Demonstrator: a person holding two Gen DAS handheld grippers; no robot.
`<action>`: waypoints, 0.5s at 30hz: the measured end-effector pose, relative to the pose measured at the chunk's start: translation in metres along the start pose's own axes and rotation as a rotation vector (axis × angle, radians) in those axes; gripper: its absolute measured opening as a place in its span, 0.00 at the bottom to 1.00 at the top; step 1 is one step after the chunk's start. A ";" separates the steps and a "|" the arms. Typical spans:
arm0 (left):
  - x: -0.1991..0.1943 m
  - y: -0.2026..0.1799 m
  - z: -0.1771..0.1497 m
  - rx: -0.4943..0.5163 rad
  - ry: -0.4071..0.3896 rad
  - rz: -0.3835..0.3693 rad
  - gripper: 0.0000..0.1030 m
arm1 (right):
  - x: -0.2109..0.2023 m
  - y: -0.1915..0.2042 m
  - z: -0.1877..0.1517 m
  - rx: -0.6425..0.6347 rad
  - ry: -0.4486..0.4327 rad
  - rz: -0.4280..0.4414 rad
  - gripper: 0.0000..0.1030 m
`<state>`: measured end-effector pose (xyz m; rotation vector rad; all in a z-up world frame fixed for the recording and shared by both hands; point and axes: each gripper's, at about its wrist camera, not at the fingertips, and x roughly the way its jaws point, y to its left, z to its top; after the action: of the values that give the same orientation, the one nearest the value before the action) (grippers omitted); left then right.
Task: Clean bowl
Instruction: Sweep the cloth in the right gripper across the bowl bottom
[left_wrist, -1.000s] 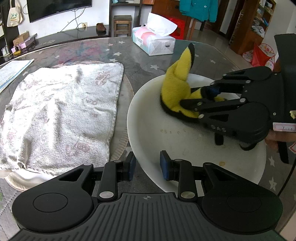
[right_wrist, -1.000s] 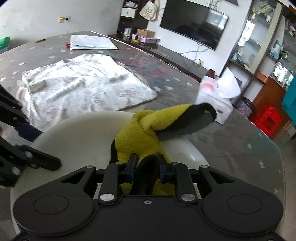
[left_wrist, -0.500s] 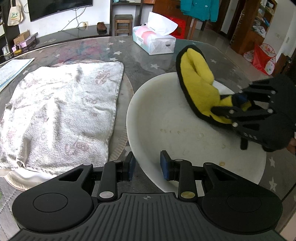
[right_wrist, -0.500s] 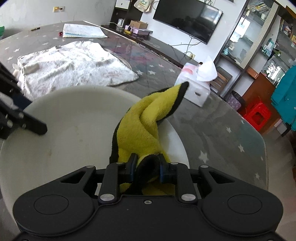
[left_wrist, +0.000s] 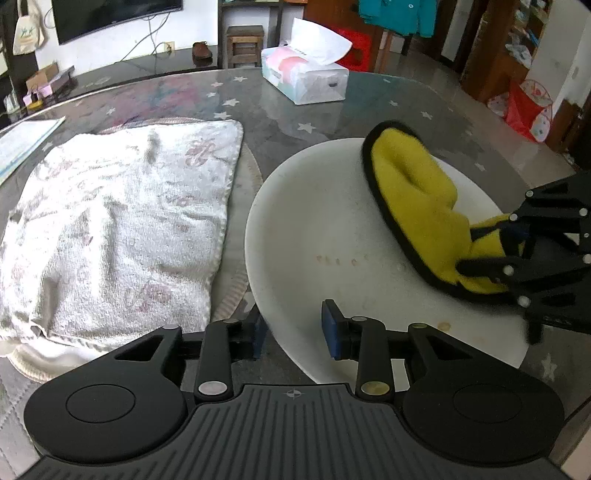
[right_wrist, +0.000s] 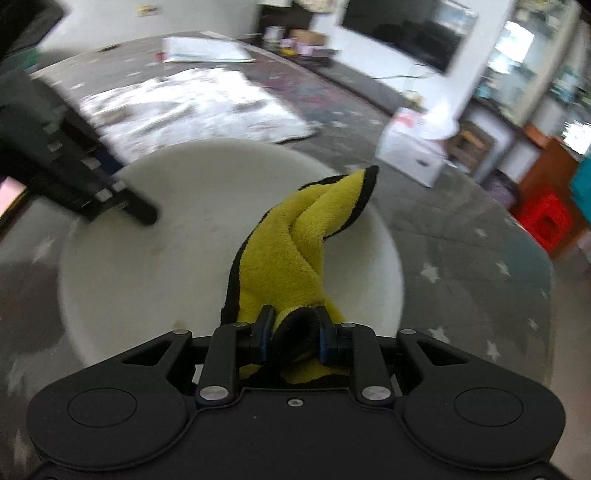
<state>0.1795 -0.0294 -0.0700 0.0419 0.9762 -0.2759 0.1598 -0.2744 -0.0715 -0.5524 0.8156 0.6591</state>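
A wide white bowl stands on the star-patterned table, with faint brown specks on its inside. My left gripper is shut on the bowl's near rim, one pad outside and one inside. Over the bowl's right side, my right gripper is shut on a yellow cloth with a black border. The cloth's free end lies against the bowl's far right wall. The right wrist view is blurred and shows the cloth bunched between the right gripper's pads. There it trails across the bowl, and a finger of the left gripper reaches in from the left.
A white patterned towel lies spread on a round mat left of the bowl. A tissue box stands at the table's far side and papers lie at the far left. The table's edge runs close on the right.
My right gripper has dragged the yellow cloth from the bowl's middle to its right side, and the cloth's upright tip has flopped against the far wall. The left gripper has stayed on the rim.
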 end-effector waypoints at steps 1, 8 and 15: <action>0.001 0.001 0.003 -0.026 0.017 0.004 0.32 | -0.001 -0.001 -0.001 -0.015 0.001 0.023 0.23; 0.001 -0.007 0.004 -0.043 0.028 0.053 0.33 | 0.000 -0.010 0.001 -0.014 0.007 0.106 0.23; -0.005 -0.013 -0.015 -0.024 -0.074 0.083 0.34 | -0.003 0.013 -0.009 -0.024 -0.042 -0.017 0.23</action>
<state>0.1616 -0.0381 -0.0735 0.0494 0.9023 -0.1883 0.1447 -0.2728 -0.0762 -0.5653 0.7640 0.6642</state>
